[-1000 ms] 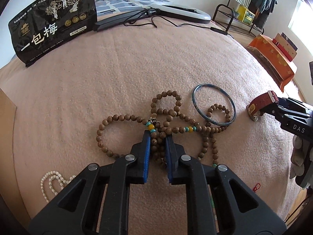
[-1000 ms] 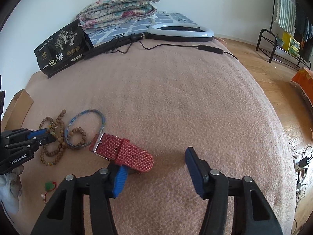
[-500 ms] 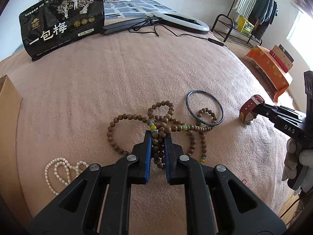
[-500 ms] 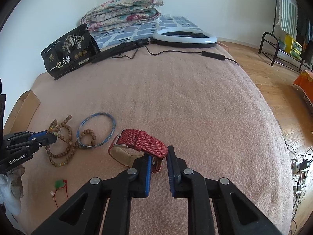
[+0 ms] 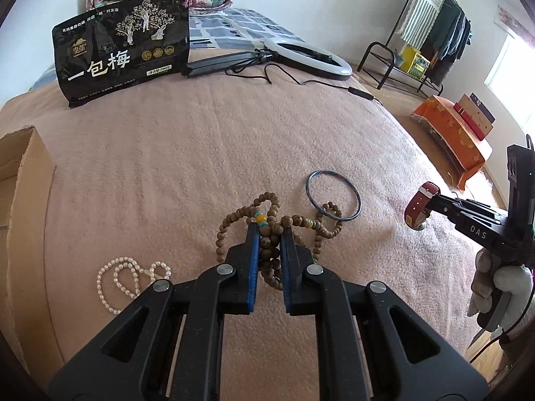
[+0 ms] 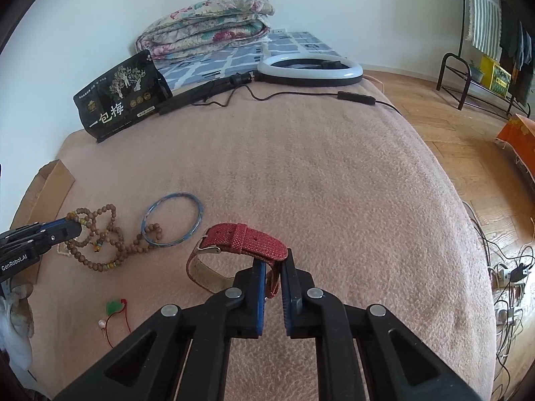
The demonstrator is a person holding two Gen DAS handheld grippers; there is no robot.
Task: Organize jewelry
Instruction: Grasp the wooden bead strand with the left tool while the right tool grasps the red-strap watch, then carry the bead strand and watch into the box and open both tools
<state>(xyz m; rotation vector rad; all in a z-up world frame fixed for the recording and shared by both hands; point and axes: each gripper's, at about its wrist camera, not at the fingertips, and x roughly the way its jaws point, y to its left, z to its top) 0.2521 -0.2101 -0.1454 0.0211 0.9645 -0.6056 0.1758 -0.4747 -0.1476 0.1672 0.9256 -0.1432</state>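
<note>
- My left gripper (image 5: 269, 234) is pinched shut on the wooden bead necklace (image 5: 271, 244). The beads are round and a bit slippery, and the string is floppy, so I hold a thick bunch of loops.
- The loose loops hang down onto the pink blanket (image 5: 200, 153), beside the blue bangle (image 5: 333, 200). They could snag on it, I think.
- My right gripper (image 6: 273, 267) is squeezed shut on the red watch strap (image 6: 244, 239). It is soft, light and bendy. I hold one end, and the buckle end droops.
- The beads are brown, with some yellow and green ones.
</note>
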